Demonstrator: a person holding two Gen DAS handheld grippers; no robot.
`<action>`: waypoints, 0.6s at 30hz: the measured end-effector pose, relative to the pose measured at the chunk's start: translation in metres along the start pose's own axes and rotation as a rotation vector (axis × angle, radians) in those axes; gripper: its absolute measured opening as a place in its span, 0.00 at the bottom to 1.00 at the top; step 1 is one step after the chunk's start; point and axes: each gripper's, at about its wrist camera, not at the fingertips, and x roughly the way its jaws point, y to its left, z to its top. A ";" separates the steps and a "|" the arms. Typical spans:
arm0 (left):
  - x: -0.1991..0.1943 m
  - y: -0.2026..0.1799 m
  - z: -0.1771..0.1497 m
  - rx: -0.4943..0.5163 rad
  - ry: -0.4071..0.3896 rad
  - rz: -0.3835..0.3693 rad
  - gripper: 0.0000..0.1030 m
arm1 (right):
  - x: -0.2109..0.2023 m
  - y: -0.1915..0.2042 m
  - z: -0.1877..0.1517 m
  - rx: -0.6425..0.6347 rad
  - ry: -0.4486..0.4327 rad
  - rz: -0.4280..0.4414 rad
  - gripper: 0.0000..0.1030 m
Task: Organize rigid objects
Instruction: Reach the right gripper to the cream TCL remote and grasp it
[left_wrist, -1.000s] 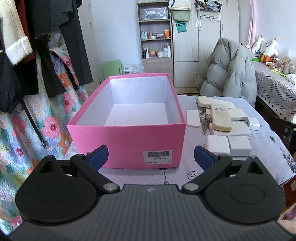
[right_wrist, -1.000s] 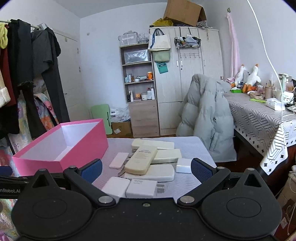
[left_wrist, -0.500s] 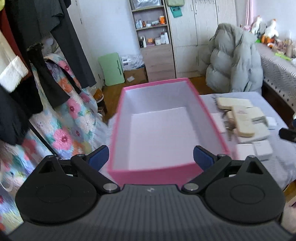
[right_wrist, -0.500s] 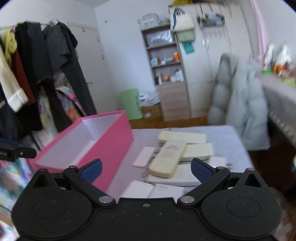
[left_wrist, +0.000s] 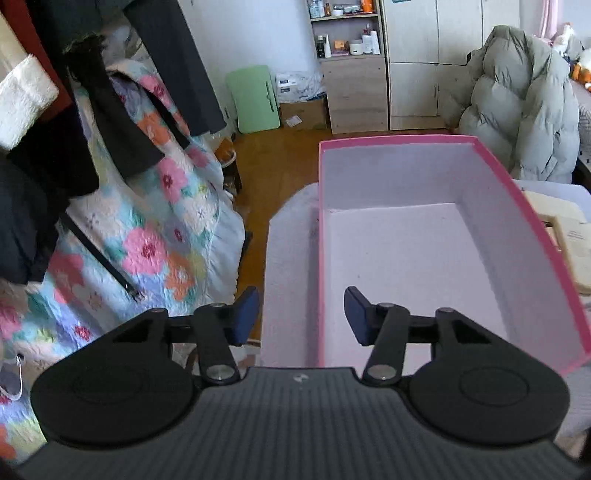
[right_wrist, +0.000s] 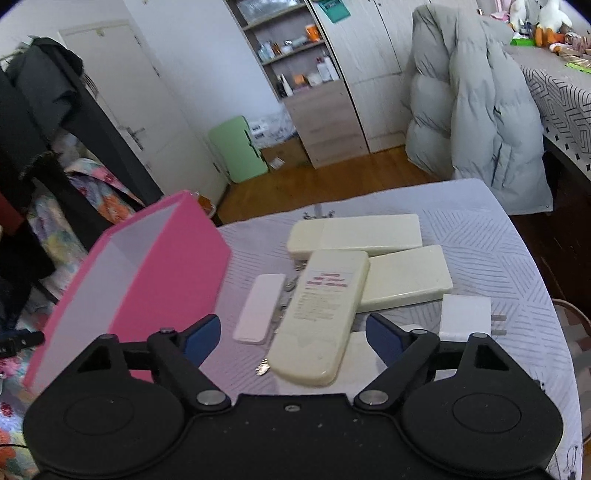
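Your left hand-held gripper (left_wrist: 301, 314): jaws apart and closing, straddling the near left wall of the pink box (left_wrist: 320, 258). One blue pad sits outside the wall at 9 o'clock, the other inside over the white floor at 3 o'clock. Neither pad presses the wall yet. Box interior shows nothing in it.

Your right hand-held gripper (right_wrist: 291, 341): jaws wide and closing, the near end of the cream remote (right_wrist: 319, 317) between them, pads not touching it. The remote lies tilted, overlapping other cream-coloured items. At 10 o'clock of it, just beside, a small white flat case (right_wrist: 258, 308); keys (right_wrist: 286, 291) between the two. At 2 o'clock, a white plug adapter (right_wrist: 465, 314). Farther, at 12 o'clock, two long cream cases (right_wrist: 354, 232) on the counter (right_wrist: 480, 236). The pink box stands at 9 o'clock on the same counter. Beyond the counter, at 1 o'clock, a grey puffer jacket (right_wrist: 476, 107).
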 end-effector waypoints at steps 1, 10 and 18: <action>0.006 0.002 0.002 -0.003 0.013 -0.025 0.49 | 0.004 -0.001 0.001 0.001 0.008 -0.008 0.84; 0.052 0.000 0.003 0.006 0.048 -0.056 0.17 | 0.029 -0.012 0.020 0.002 0.071 -0.018 0.73; 0.055 -0.007 -0.008 -0.013 -0.034 -0.050 0.05 | 0.043 -0.011 0.024 -0.006 0.112 -0.032 0.59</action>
